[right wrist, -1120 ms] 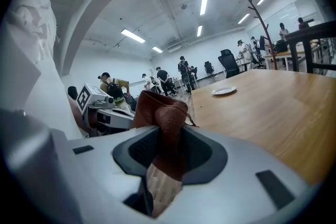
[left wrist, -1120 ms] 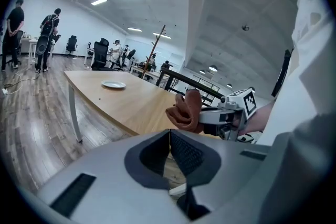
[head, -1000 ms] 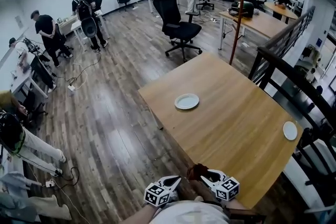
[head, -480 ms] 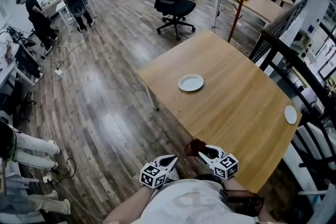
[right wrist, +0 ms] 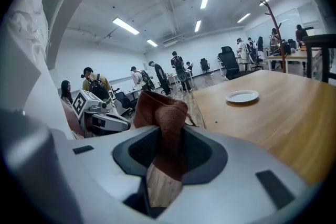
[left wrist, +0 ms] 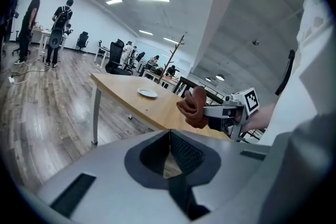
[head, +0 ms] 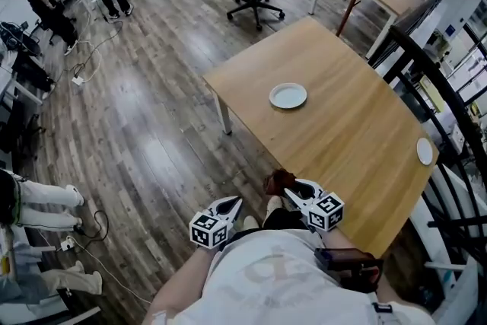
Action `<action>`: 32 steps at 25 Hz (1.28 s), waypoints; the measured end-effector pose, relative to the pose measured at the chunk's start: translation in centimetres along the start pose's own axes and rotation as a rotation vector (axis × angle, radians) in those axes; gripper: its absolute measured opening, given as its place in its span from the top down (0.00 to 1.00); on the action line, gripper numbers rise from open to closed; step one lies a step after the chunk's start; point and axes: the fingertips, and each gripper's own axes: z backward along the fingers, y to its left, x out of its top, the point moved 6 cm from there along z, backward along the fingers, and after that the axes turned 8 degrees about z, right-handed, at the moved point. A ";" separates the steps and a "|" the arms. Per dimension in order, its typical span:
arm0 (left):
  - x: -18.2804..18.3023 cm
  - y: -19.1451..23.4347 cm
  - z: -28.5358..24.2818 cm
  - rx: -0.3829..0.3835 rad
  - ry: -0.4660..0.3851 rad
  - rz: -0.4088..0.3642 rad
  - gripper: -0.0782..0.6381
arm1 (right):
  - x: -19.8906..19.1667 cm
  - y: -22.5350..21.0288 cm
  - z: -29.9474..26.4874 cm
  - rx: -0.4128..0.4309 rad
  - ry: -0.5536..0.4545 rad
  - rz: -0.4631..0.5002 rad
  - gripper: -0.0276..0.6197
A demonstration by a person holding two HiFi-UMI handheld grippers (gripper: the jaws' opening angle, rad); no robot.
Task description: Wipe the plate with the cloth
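In the head view, the white plate (head: 288,96) lay on the wooden bench (head: 350,125), well apart from both grippers and at about 12 o'clock from the right gripper (head: 291,190). That gripper hung over the bench's near edge with a reddish-brown cloth (head: 278,180) bunched at its tip. The left gripper (head: 230,205) sat at its 8 o'clock, over the floor (head: 152,125). A second small plate (head: 424,151) rested near the bench's 3 o'clock edge.

In the left gripper view, the jaws were pressed together with nothing between them. The plate (left wrist: 147,93) lay at 11 o'clock, far up the bench.

In the right gripper view, the jaws were clamped on the cloth (right wrist: 163,115), which stood up in a fold. The plate (right wrist: 242,96) lay at 1 o'clock; it looked bare, though it was small there.
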 end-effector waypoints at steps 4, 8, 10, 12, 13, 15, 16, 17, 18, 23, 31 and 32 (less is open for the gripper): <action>1.2 1.9 0.8 0.031 -0.037 0.020 0.87 | 0.9 0.0 -2.8 0.037 0.023 0.017 0.76; 2.2 4.5 0.9 0.063 -0.063 0.042 0.87 | 2.2 -1.3 -6.6 0.065 0.032 0.026 0.76; 2.9 5.7 1.0 0.082 -0.075 0.057 0.87 | 2.9 -1.8 -8.5 0.083 0.040 0.027 0.76; 3.8 6.7 0.9 0.093 -0.083 0.067 0.87 | 3.6 -2.5 -10.1 0.098 0.051 0.029 0.76; 4.4 7.2 0.7 0.094 -0.081 0.067 0.87 | 4.1 -2.9 -10.9 0.103 0.053 0.030 0.76; 5.9 8.5 0.0 0.095 -0.065 0.060 0.87 | 5.3 -3.9 -12.6 0.106 0.046 0.026 0.76; 6.8 9.2 -0.6 0.094 -0.057 0.056 0.87 | 5.9 -4.6 -13.4 0.102 0.041 0.022 0.76; 7.7 9.6 -1.3 0.090 -0.050 0.054 0.87 | 6.4 -5.4 -13.9 0.095 0.036 0.015 0.76; 8.7 9.9 -2.1 0.085 -0.043 0.051 0.87 | 6.9 -6.3 -14.3 0.086 0.032 0.006 0.76; 13.8 10.9 -6.5 0.026 0.027 -0.021 0.87 | 7.8 -9.8 -15.3 0.016 0.008 -0.063 0.76; 19.6 11.0 -13.5 -0.036 0.100 -0.119 0.87 | 7.6 -16.1 -14.7 -0.094 -0.051 -0.155 0.76; 20.1 10.8 -14.1 -0.047 0.119 -0.132 0.87 | 7.7 -16.5 -14.4 -0.113 -0.060 -0.168 0.76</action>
